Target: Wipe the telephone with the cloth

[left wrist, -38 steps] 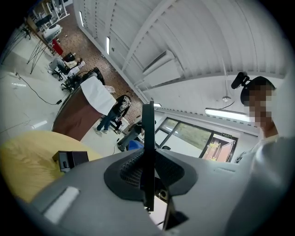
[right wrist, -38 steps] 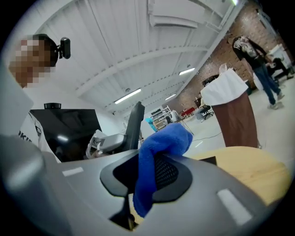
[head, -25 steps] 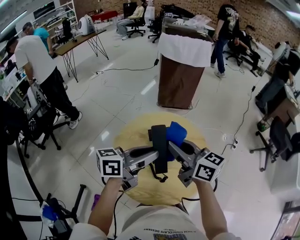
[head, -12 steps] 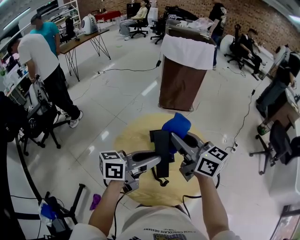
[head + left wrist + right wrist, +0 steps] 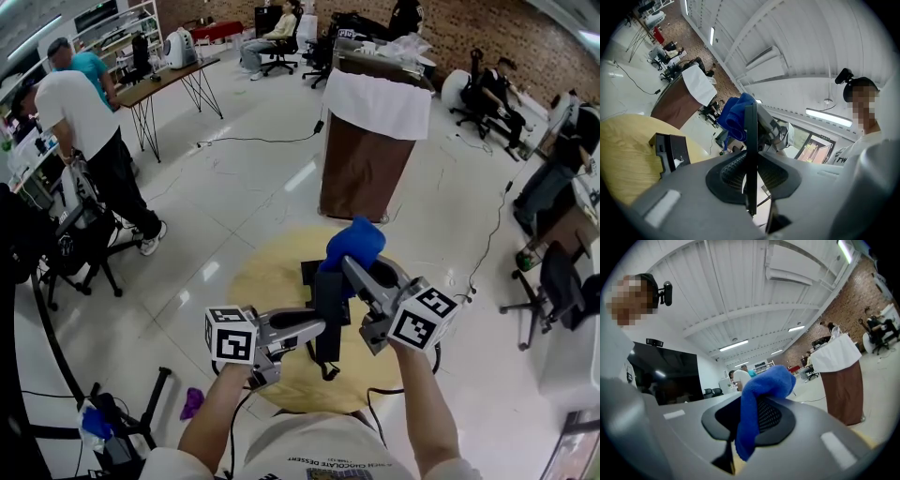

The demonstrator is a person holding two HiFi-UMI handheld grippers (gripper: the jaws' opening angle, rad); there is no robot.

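My left gripper (image 5: 317,324) is shut on a black telephone handset (image 5: 326,302), held on edge above the round wooden table (image 5: 262,272). In the left gripper view the handset (image 5: 750,154) shows as a thin black edge between the pads. A curly cord (image 5: 322,361) hangs from it. My right gripper (image 5: 356,266) is shut on a blue cloth (image 5: 353,244), which lies against the handset's far end. That cloth (image 5: 759,404) fills the jaws in the right gripper view. The telephone base (image 5: 670,151) sits on the table beyond the handset.
A brown stand with a white cover (image 5: 371,141) is just past the table. People stand at the left (image 5: 80,131) beside a black-framed cart (image 5: 75,244), and an office chair (image 5: 558,281) is at the right. Cables run across the glossy floor.
My right gripper has slid the blue cloth up along the handset toward its far end. The left gripper and handset have stayed nearly still. A person in the background has walked out of sight.
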